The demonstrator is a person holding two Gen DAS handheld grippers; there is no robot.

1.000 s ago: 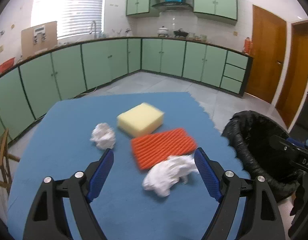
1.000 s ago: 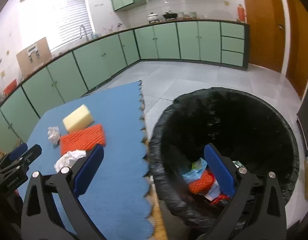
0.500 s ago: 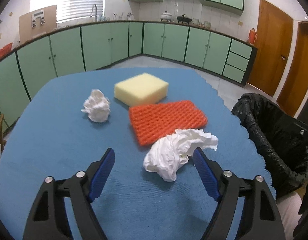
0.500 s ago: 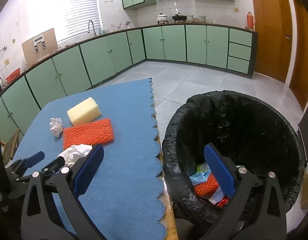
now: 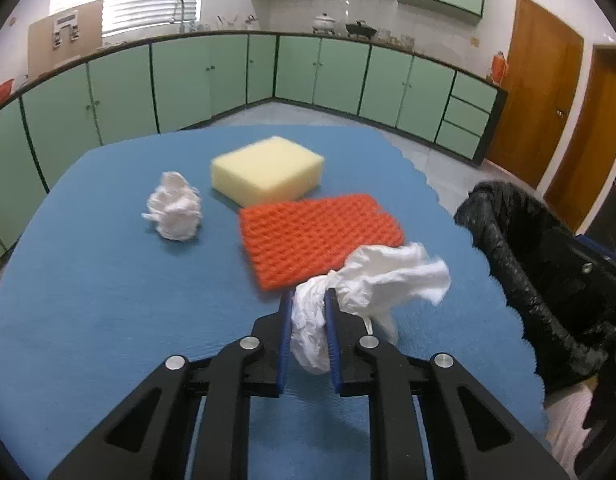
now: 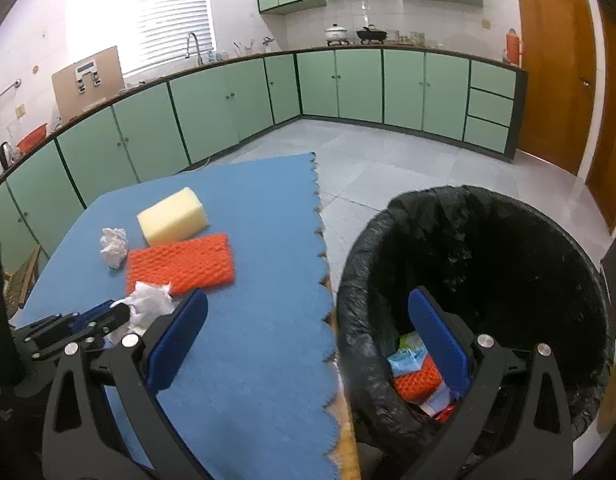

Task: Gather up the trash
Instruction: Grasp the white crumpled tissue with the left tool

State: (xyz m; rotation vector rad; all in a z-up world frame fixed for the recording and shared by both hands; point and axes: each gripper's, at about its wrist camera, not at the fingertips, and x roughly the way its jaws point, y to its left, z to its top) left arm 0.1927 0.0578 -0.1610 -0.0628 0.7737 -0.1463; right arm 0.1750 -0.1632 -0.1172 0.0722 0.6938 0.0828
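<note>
Each claw, left (image 5: pixel 308 300) and right (image 6: pixel 308 316), had black angular plastic arms, round silver screws and flat blue finger pads (image 6: pixel 437 338).

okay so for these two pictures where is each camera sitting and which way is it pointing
Left wrist: on the left hand-held gripper, facing across the blue mat toward the cabinets; its fingers clamp a white tissue.
Right wrist: on the right hand-held gripper, open, above the mat edge and black bin.
Shared: tissue, orange mesh pad, yellow sponge, small wad, bin.
</note>
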